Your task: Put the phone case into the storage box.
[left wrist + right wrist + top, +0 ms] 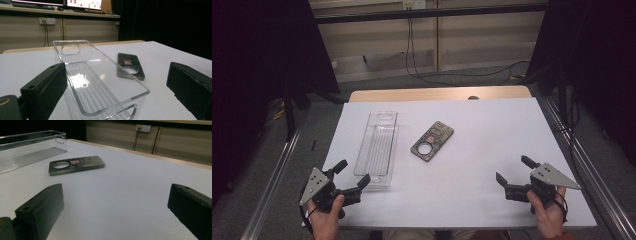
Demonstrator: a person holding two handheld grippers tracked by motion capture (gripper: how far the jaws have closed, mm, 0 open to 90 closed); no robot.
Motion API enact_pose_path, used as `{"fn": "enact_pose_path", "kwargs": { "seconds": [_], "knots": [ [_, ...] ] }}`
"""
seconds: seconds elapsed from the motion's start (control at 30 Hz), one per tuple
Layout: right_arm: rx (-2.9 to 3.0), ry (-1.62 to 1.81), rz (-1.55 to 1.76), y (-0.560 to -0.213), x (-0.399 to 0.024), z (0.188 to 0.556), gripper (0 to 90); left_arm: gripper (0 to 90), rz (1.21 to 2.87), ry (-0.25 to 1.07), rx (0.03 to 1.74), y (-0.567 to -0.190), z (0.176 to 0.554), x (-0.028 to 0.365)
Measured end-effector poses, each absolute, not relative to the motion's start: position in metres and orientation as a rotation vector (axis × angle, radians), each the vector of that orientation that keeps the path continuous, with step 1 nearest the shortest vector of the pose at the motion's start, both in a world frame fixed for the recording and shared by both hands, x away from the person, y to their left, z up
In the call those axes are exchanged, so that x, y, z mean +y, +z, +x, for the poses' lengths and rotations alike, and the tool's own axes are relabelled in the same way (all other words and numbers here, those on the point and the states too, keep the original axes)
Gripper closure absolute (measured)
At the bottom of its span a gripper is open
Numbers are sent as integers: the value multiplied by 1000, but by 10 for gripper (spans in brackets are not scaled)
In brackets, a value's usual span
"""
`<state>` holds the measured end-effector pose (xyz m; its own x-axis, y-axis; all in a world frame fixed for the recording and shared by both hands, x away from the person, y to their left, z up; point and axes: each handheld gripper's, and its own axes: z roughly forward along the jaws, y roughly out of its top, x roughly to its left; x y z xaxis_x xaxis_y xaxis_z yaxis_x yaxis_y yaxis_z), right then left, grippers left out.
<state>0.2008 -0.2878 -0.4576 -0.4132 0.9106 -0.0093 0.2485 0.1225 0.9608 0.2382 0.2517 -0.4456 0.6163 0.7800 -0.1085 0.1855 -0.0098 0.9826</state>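
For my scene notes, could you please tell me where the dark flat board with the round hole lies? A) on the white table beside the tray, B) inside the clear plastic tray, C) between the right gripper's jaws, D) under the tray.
A: the dark board lies flat on the white table, apart from the clear plastic tray, with both grippers well away.

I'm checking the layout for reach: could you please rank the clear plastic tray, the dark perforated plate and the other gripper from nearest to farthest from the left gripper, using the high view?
From the left gripper:
1. Clear plastic tray, directly ahead of its open jaws.
2. Dark perforated plate, mid-table, right of the tray.
3. Right gripper, across the near edge.
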Motion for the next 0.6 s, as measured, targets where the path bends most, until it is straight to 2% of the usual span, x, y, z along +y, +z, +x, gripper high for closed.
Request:
{"fn": "enact_pose_path", "kwargs": {
  "seconds": [0.6],
  "knots": [
    [1977,1329,1125,-461,-276,209,18,34,1542,563,855,-445,236,251]
  ]
}}
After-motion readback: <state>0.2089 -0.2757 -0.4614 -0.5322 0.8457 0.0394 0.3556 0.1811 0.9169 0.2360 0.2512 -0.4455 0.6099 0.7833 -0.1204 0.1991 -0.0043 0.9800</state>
